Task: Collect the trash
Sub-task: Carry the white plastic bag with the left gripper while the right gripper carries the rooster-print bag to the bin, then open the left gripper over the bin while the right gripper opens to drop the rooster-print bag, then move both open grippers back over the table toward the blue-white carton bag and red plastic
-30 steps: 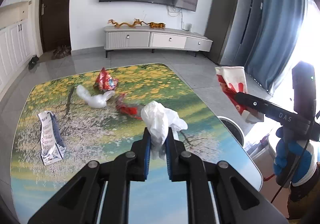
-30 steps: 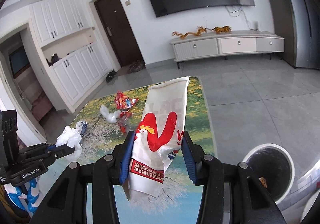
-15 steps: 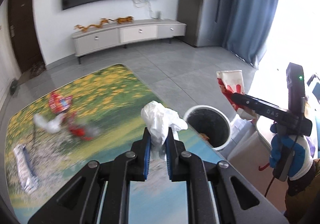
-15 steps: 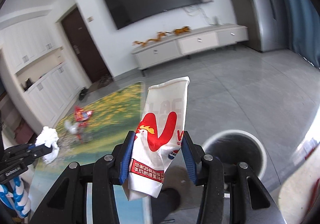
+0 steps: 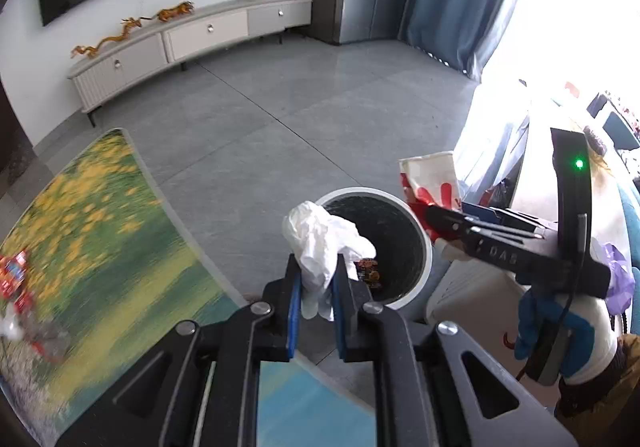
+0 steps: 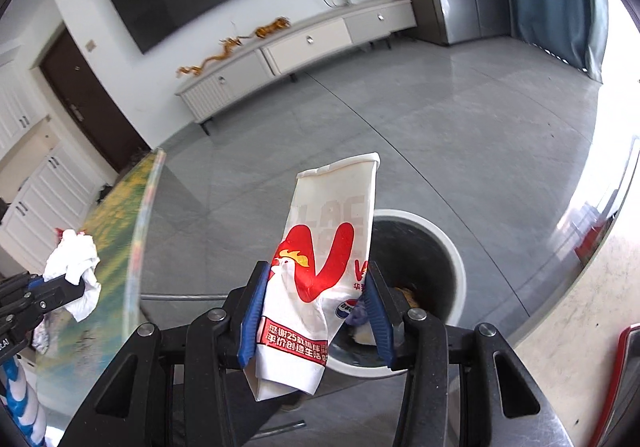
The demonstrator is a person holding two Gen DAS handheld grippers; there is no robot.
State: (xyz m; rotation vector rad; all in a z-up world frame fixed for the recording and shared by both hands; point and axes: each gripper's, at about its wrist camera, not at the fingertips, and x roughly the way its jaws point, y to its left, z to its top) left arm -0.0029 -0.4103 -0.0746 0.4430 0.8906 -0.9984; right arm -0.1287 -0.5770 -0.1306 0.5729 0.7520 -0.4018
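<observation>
Transit from the bench (image 5: 120, 247) to the bin (image 5: 416, 223) is nearly complete: a second ago both views faced the bench; the bin now lies directly ahead. Left gripper (image 5: 316, 279) jaws pinch the crumpled tissue (image 5: 320, 243) above the bin's near rim. Right gripper (image 6: 316, 307) jaws clamp the paper bag (image 6: 332, 247), long axis upright, open end up, over the bin. Release is judged next.

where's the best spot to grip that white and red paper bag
Low on the paper bag, across its flat faces, coming from its bottom end. It is long, thin and flattened, so pads on the two broad sides pinch it firmly. The right gripper holds it that way, open end pointing toward the trash bin.
</observation>
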